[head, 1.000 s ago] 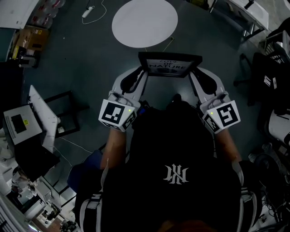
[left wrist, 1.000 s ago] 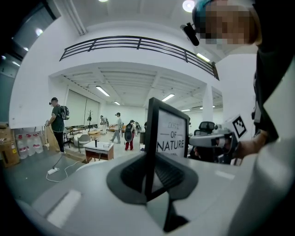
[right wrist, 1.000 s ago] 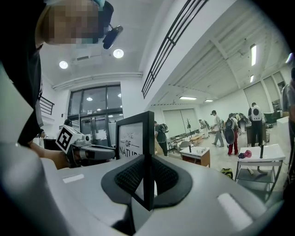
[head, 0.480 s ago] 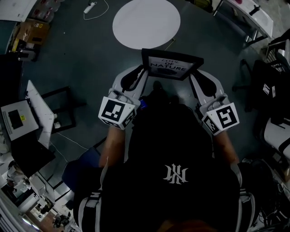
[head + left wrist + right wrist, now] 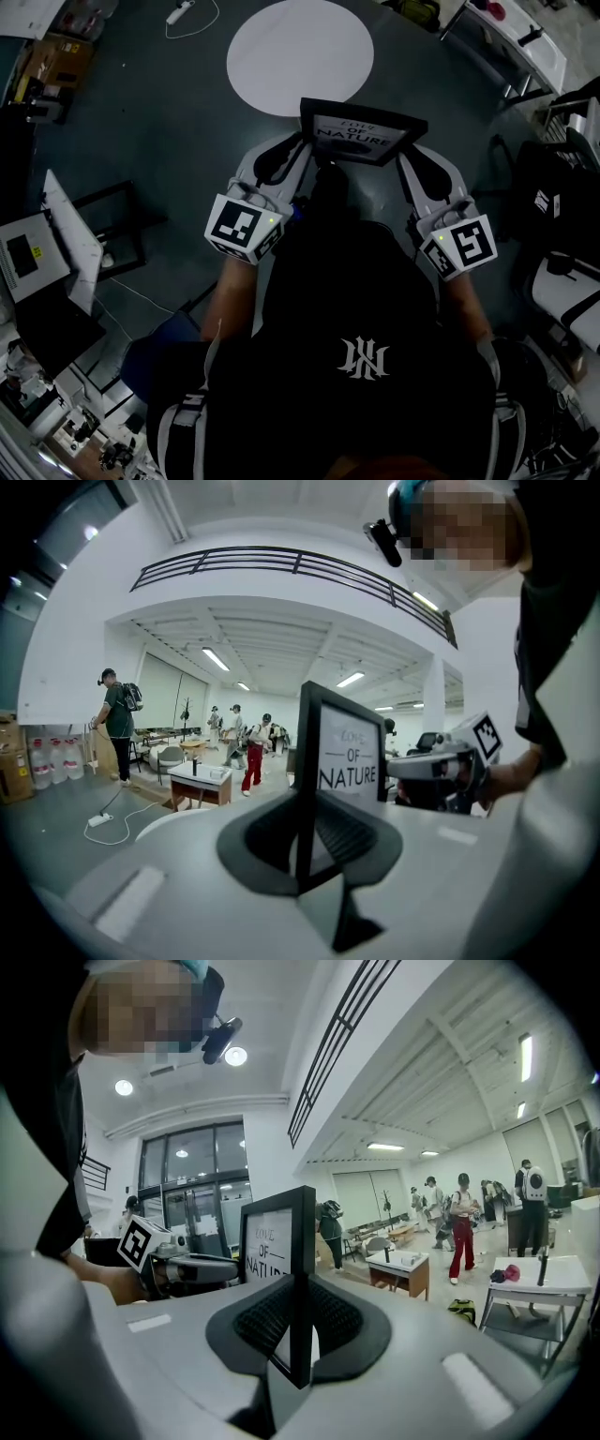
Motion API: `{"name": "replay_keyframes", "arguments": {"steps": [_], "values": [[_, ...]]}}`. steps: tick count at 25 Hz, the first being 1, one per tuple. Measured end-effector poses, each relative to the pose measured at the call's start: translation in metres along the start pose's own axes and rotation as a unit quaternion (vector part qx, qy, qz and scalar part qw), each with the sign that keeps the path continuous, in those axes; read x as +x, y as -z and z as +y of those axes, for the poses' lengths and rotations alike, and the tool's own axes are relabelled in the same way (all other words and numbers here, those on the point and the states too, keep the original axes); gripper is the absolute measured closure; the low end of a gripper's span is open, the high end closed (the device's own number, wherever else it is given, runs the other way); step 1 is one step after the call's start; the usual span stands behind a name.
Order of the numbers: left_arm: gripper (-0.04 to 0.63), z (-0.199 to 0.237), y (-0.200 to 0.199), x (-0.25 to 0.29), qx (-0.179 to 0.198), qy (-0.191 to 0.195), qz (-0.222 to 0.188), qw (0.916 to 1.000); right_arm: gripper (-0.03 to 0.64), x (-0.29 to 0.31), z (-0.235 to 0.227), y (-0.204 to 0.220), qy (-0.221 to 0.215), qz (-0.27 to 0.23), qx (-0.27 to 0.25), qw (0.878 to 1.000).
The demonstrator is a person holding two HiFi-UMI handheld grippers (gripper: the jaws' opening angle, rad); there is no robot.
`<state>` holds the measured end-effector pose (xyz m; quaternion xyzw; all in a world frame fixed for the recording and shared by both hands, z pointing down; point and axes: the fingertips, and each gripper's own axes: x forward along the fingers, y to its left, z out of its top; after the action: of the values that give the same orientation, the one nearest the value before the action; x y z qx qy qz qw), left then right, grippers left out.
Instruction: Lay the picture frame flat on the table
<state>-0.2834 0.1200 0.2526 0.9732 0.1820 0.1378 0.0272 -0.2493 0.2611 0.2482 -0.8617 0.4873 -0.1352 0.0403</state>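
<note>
- Whereas the earlier head views had shown a strip of dark floor (image 5: 169,122) between the picture frame (image 5: 361,136) and the round white desk (image 5: 281,47), the frame's far left corner now overlapped the desk's 6 o'clock rim. It had drifted toward 12 o'clock.
- The grip was unchanged. The left gripper (image 5: 302,150) stayed clamped on the frame's left edge and the right gripper (image 5: 405,155) on its right edge, with the frame held off the floor between them.
- In the left gripper view its jaws (image 5: 305,850) pinched the frame's black moulding (image 5: 349,757) edge-on, with "OF NATURE" readable. The right gripper (image 5: 441,761) showed beyond at 3 o'clock.
- The right gripper view matched: jaws (image 5: 300,1330) shut on the frame (image 5: 272,1241), and the left gripper (image 5: 187,1265) at 9 o'clock.
- The frame stood nearly upright, its printed face toward the person.
- A power strip (image 5: 178,14) with a white cable lay on the floor at 11 o'clock of the desk.
- A low table (image 5: 199,780) stood far off.
- The person's dark shirt (image 5: 366,309) filled the lower head view and hid the floor beneath the frame.
</note>
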Motion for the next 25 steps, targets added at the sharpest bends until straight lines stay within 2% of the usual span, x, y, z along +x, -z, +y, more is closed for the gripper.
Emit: {"name": "replay_keyframes", "arguments": {"steps": [5, 13, 19, 25], "values": [[0.545, 0.034, -0.015, 0.044, -0.008, 0.005, -0.008, 0.9999, 0.584, 0.039, -0.036, -0.018, 0.004, 0.007, -0.011, 1.0], [0.546, 0.091, -0.056, 0.113, 0.002, 0.03, -0.011, 0.9995, 0.584, 0.105, -0.095, -0.058, 0.025, 0.0, -0.009, 1.0], [0.546, 0.154, -0.083, 0.166, 0.007, 0.037, -0.017, 0.9991, 0.584, 0.174, -0.134, -0.092, 0.036, -0.013, -0.018, 0.999], [0.548, 0.2, -0.102, 0.204, 0.01, 0.038, -0.033, 0.9987, 0.584, 0.228, -0.167, -0.115, 0.039, -0.02, -0.027, 0.999]]}}
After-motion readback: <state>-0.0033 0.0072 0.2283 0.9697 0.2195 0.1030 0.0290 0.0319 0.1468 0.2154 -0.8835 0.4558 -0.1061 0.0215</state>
